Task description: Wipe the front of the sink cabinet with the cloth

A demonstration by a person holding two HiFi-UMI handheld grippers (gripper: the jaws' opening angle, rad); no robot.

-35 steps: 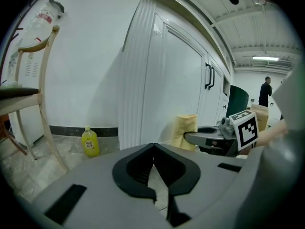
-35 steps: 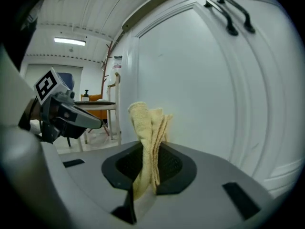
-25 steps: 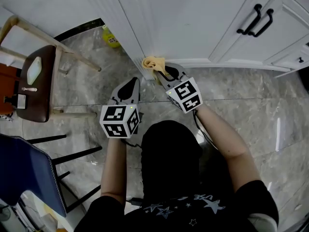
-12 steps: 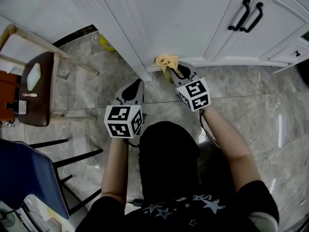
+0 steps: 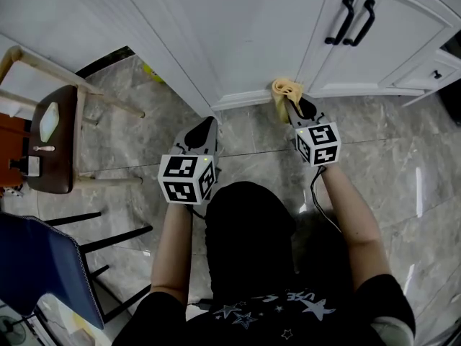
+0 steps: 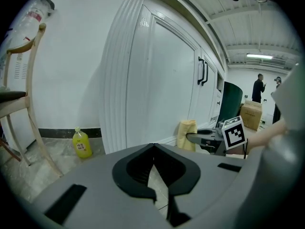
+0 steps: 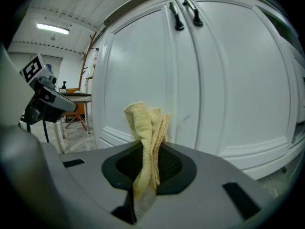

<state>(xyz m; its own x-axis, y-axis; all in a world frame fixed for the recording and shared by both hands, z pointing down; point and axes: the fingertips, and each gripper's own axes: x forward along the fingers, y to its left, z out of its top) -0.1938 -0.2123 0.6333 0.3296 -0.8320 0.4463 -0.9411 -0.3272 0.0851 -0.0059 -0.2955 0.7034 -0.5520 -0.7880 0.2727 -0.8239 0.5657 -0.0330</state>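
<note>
1. Right gripper view: the right gripper is clamped on a folded yellow cloth. The cloth stands up out of the jaws in front of the white sink cabinet.
2. From the head view, the cloth sits low on the cabinet front. It rests against the bottom rail beside the seam between the two doors, below the pair of black handles.
3. The left gripper has its jaws drawn together on nothing. It is held over the grey marble floor, short of the cabinet and well to the left of the right gripper.
4. In the left gripper view, the closed jaw tips point at the cabinet's fluted end panel, with the right gripper and its cloth seen off to the right.
5. A yellow bottle stands on the floor by the wall, just left of that end panel.
6. A wooden chair stands further left, well apart from both grippers.
</note>
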